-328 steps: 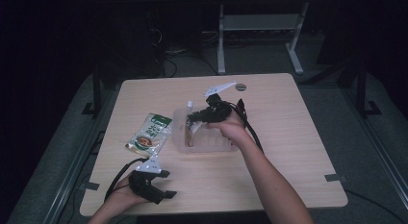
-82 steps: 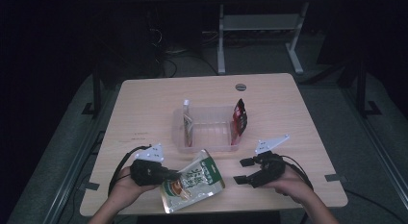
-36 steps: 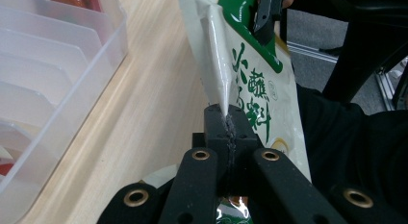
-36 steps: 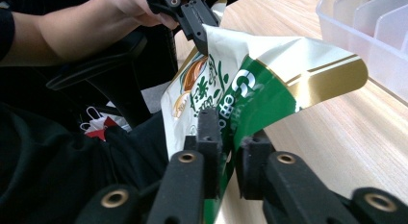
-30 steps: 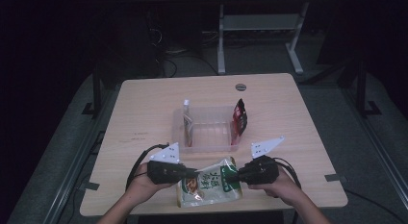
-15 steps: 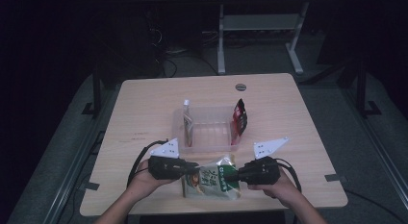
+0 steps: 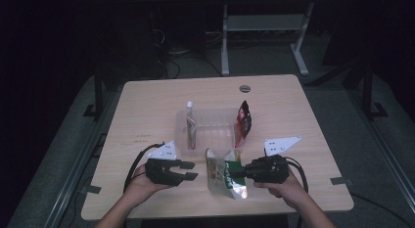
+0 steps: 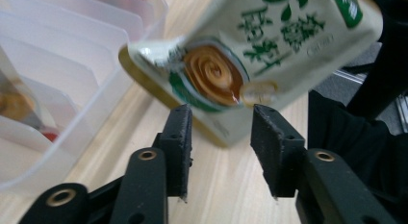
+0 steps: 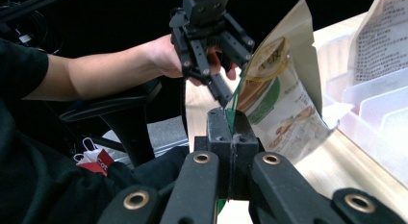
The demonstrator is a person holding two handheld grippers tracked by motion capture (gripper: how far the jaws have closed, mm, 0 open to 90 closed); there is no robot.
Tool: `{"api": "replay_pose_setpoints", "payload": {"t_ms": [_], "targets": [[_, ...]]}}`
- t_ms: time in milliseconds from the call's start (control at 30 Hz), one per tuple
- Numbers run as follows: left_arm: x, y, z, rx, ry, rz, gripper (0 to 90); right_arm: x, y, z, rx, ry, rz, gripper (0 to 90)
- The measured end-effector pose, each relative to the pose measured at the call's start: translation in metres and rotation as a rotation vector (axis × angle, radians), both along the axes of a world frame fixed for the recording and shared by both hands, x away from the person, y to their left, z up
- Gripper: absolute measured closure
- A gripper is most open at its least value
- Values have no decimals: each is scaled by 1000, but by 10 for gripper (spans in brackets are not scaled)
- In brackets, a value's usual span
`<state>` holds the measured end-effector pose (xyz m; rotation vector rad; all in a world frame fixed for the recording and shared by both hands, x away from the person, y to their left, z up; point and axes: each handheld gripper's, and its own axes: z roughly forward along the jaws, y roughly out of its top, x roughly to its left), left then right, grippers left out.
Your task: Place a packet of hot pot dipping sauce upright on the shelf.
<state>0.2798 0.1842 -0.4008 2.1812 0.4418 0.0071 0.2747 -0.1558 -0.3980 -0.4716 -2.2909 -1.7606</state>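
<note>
right gripper (image 7: 243,172): jaws pinch the snack bag (image 7: 222,175) | left gripper (image 7: 192,170): jaws just opened, apart, bag let go

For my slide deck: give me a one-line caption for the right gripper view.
Right gripper clamps the edge of a green snack pouch; the left gripper has just opened beside it.

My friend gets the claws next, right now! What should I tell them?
Left claw: open, its jaws have just been opening, and they are off the green snack pouch, which hangs just past them.
Right claw: shut on the pouch's edge, holding it up over the table, in front of the clear bin.
Done: a red packet and a pale pouch already stand in the bin.
Left: probably put the green pouch in an empty slot and let go.
</note>
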Motion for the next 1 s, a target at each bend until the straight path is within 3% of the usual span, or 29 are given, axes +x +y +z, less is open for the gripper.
{"api": "replay_pose_setpoints", "payload": {"t_ms": [233, 467, 1000], "targets": [[-3, 4, -7, 32, 37, -16, 492, -3, 6, 10, -25, -63, -11, 900], [-4, 11, -11, 38, 60, 10, 365, -3, 7, 17, -13, -92, -24, 900], [-3, 22, -17, 67, 37, 40, 180, 3, 9, 44, 38, -155, -52, 900]]}}
